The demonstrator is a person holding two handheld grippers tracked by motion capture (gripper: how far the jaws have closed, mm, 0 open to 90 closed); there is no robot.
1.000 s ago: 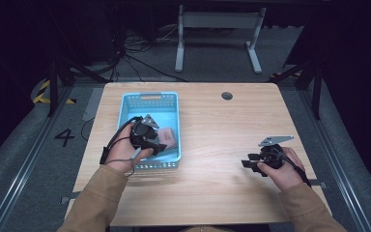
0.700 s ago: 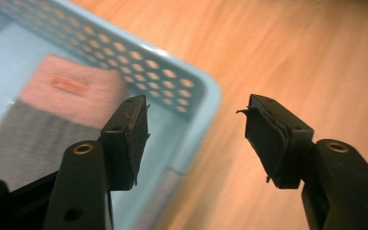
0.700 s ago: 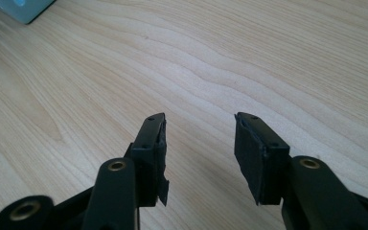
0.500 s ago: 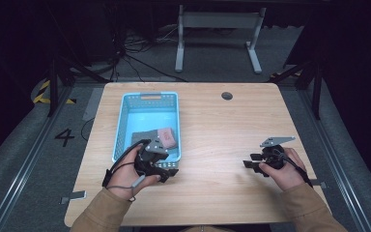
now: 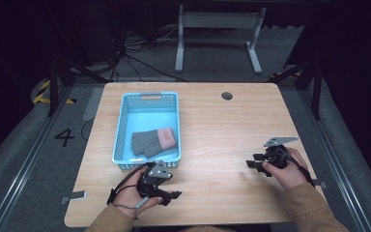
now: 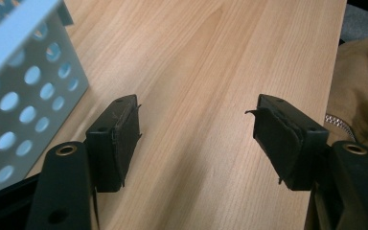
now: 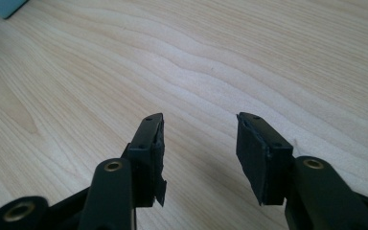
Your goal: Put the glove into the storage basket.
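A pair of grey gloves [image 5: 152, 141] with a pink cuff lies in the blue perforated basket [image 5: 121, 140] at the table's left. My left gripper [image 5: 171, 197] rests low over the bare wood just in front of the basket. Its jaws have just been opening and stand open with nothing between them [image 6: 194, 120]. The basket's near wall [image 6: 24, 91] is at the left of the left gripper view. My right gripper [image 5: 250, 162] sits at the table's right, pointing left, well away from the basket. Its jaws have also been widening and are open over bare wood [image 7: 199, 124].
The wooden table [image 5: 222, 125] has a round cable hole [image 5: 227, 95] near its far edge. A tan sleeve [image 6: 359, 86] shows at the right of the left gripper view. Both hands are close to the table's near edge.
My left gripper has come back out of the basket toward the near edge and down to the table. The gloves now lie uncovered in the basket. The right hand has stayed put.
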